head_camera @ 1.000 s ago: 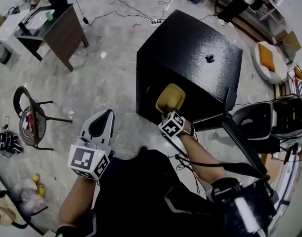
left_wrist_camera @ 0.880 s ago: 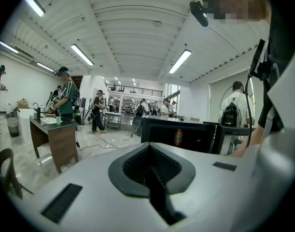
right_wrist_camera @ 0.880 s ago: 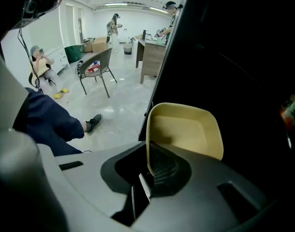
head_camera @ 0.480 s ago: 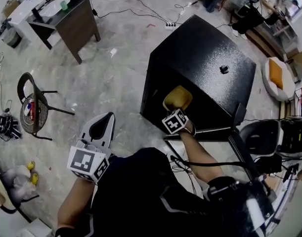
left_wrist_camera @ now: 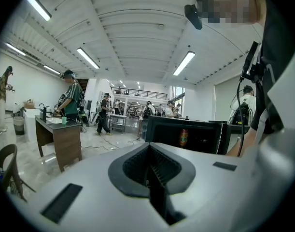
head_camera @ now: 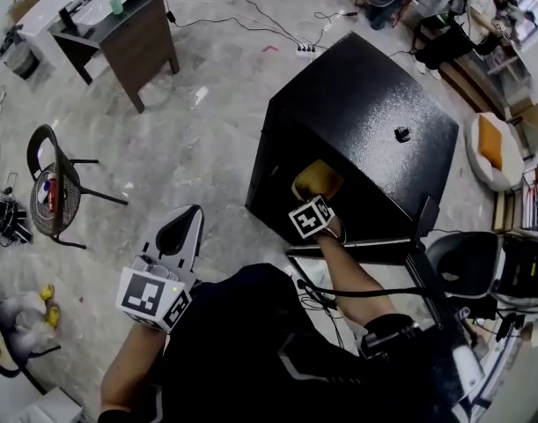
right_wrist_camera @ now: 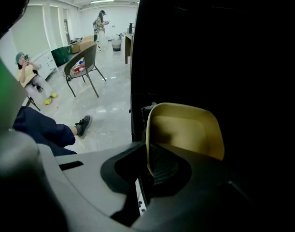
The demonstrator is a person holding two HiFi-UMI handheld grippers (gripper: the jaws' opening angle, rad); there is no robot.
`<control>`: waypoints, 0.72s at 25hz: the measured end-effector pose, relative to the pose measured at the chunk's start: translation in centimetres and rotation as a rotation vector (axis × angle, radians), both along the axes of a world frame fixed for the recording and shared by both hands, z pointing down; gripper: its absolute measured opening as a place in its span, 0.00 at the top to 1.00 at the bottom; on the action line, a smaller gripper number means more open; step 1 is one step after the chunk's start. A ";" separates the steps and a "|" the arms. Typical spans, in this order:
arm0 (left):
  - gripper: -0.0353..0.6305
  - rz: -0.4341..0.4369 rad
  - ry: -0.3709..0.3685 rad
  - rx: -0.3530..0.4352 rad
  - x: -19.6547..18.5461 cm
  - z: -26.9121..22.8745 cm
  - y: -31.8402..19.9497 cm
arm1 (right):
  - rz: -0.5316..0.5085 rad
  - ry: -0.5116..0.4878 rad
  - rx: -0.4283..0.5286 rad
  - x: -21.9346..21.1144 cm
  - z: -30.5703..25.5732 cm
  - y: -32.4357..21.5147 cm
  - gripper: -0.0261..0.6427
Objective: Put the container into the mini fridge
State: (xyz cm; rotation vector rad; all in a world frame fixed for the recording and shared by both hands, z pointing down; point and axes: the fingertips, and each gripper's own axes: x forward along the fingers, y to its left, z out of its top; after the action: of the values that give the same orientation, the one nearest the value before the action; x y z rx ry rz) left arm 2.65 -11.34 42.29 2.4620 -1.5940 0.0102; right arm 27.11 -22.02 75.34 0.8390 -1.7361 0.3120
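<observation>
Container held at the fridge mouth.
The right gripper [right_wrist_camera: 148, 170] points steeply down, its jaws pinching the rim of the yellow container [head_camera: 318, 181]. The container sits upright at the open front of the black fridge [head_camera: 374, 95], against the dark interior; whether it rests on a shelf cannot be told. The left gripper [head_camera: 186, 220] hangs near and to the left, well apart from the fridge, jaws pressed together on nothing. A chair [head_camera: 55, 194] stands far left.
</observation>
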 end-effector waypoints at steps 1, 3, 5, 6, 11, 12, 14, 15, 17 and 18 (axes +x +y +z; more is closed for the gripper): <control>0.93 -0.001 0.001 -0.001 0.1 0.1 0.0 | 0.000 0.007 -0.004 0.3 0.2 -0.1 0.92; 0.93 -0.002 -0.003 -0.005 0.2 0.2 0.0 | -0.002 0.021 -0.007 0.8 0.4 -0.5 0.92; 0.93 -0.006 -0.004 -0.012 0.2 0.6 0.0 | -0.006 0.028 -0.009 1.0 0.6 -0.9 0.92; 0.93 -0.010 -0.002 -0.017 0.1 0.7 0.0 | -0.007 0.028 -0.011 1.1 0.7 -1.0 0.92; 0.93 -0.025 -0.001 -0.029 -0.2 1.1 0.0 | -0.007 0.017 -0.006 0.8 0.6 -1.3 0.92; 0.93 -0.025 -0.003 -0.030 -0.2 1.1 0.0 | -0.009 0.019 -0.004 0.8 0.6 -1.3 0.92; 0.93 -0.025 -0.006 -0.035 -0.2 1.0 -0.2 | -0.012 0.022 0.000 0.9 0.6 -1.2 0.92; 0.93 -0.023 -0.008 -0.039 -0.3 0.9 -0.3 | -0.010 0.020 -0.001 0.9 0.5 -1.2 0.91; 0.93 -0.011 -0.015 -0.048 -0.3 0.6 -0.5 | -0.003 0.005 -0.006 0.7 0.2 -0.9 0.76; 0.93 -0.001 -0.021 -0.053 -0.2 0.4 -0.6 | 0.000 -0.006 -0.004 0.5 -0.1 -0.8 0.72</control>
State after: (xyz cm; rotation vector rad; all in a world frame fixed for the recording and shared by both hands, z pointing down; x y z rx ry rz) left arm 2.49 -11.93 42.69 2.4285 -1.5824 0.0774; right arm 27.65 -22.85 75.26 0.8359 -1.7407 0.3188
